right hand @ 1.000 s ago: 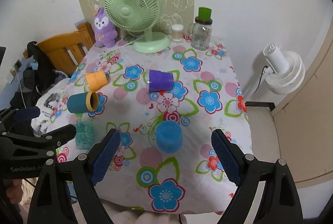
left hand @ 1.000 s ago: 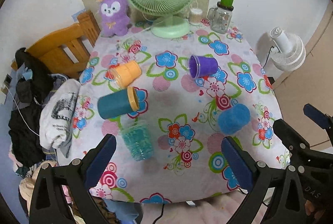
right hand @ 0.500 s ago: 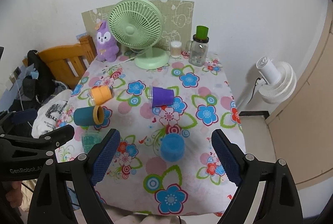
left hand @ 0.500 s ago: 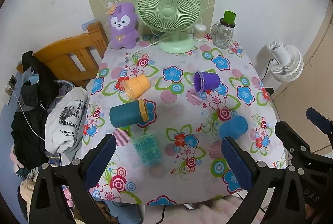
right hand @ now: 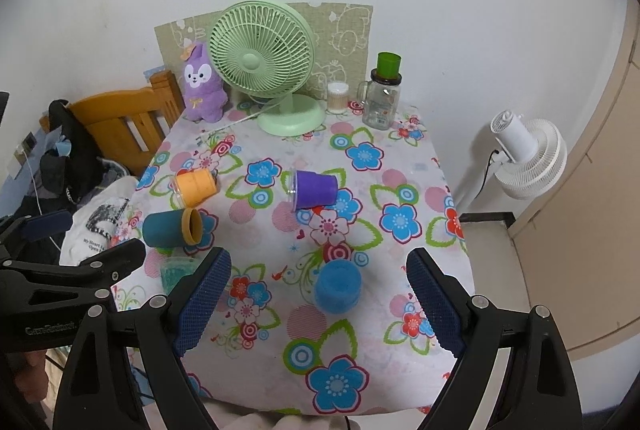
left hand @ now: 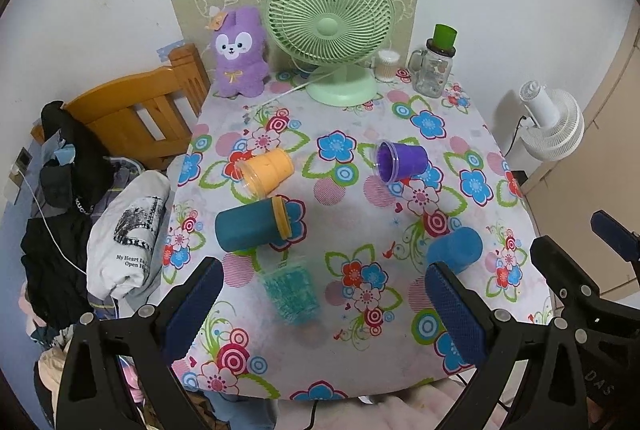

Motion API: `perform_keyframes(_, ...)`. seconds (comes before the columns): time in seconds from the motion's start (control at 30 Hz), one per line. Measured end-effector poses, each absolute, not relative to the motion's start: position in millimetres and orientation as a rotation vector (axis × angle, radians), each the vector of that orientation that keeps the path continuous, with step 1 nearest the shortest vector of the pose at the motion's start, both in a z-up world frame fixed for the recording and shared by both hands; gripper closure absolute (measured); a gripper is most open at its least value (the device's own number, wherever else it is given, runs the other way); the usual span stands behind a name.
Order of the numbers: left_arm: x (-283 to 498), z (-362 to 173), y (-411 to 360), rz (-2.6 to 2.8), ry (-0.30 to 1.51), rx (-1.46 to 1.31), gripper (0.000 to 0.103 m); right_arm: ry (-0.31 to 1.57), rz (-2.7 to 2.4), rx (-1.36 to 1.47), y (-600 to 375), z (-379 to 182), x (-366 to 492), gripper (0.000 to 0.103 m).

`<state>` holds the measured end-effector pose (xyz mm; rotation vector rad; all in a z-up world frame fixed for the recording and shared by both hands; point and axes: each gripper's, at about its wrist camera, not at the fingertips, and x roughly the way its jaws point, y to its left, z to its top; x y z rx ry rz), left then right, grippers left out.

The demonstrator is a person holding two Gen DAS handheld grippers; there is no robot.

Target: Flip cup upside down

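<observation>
Several cups sit on the flowered table point(left hand: 360, 158). A purple cup point(left hand: 401, 161) point(right hand: 314, 188), an orange cup point(left hand: 266, 170) point(right hand: 196, 185) and a dark teal cup with an orange rim point(left hand: 252, 225) point(right hand: 172, 228) lie on their sides. A blue cup point(left hand: 456, 249) point(right hand: 337, 285) and a clear teal cup point(left hand: 291, 292) point(right hand: 176, 271) stand near the front. My left gripper point(left hand: 320, 310) and my right gripper point(right hand: 320, 302) are open and empty, held above the table's front edge, touching nothing.
A green desk fan point(left hand: 330, 30), a purple plush point(left hand: 239, 56), a glass jar with a green cup on its lid point(left hand: 434, 64) and a swab box point(left hand: 386, 64) line the back. A wooden chair point(left hand: 140, 110) with clothes stands left, a white floor fan point(left hand: 550, 124) right.
Both grippers have pulled back and up from the table, so it looks smaller and farther. The cups have not moved. Both grippers stay open.
</observation>
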<state>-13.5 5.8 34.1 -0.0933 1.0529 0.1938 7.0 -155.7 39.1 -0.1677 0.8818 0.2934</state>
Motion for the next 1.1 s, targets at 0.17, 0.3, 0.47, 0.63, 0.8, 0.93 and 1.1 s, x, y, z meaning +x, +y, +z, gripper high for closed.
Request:
perform_keyframes(0.17, -12.1, 33.6, 5.0, 0.184, 1.051, -0.089, 0.001, 0.882, 0.288, -0.164, -155.5, 38.5, 7.3, 0.012)
perform_keyframes(0.3, -11.3, 32.7, 5.2, 0.178, 1.055, -0.09, 0.001, 0.883, 0.282, -0.166, -155.8, 38.2, 7.0, 0.012)
perform_keyframes(0.47, -11.1, 32.5, 5.8, 0.178, 1.055, -0.09, 0.001, 0.885, 0.282, -0.167, -155.8, 38.5, 6.8, 0.012)
perform_keyframes(0.63, -12.2, 32.5, 6.1, 0.183, 1.05, -0.089, 0.001, 0.881, 0.282, -0.166, -155.3, 38.8, 6.3, 0.012)
perform_keyframes(0.8, -12.1, 32.2, 5.3, 0.186, 1.05, -0.086, 0.001, 0.879, 0.28, -0.167, -155.2, 38.8, 5.8, 0.012)
perform_keyframes(0.93, -12.0, 31.5, 4.6, 0.186, 1.056, -0.085, 0.001, 0.885, 0.28, -0.161, -156.2, 37.9, 6.3, 0.012)
perform_keyframes(1.1, -6.8, 29.0, 4.3, 0.175, 1.068, -0.08, 0.001, 0.896, 0.272, -0.155, -159.5, 35.5, 9.8, 0.012)
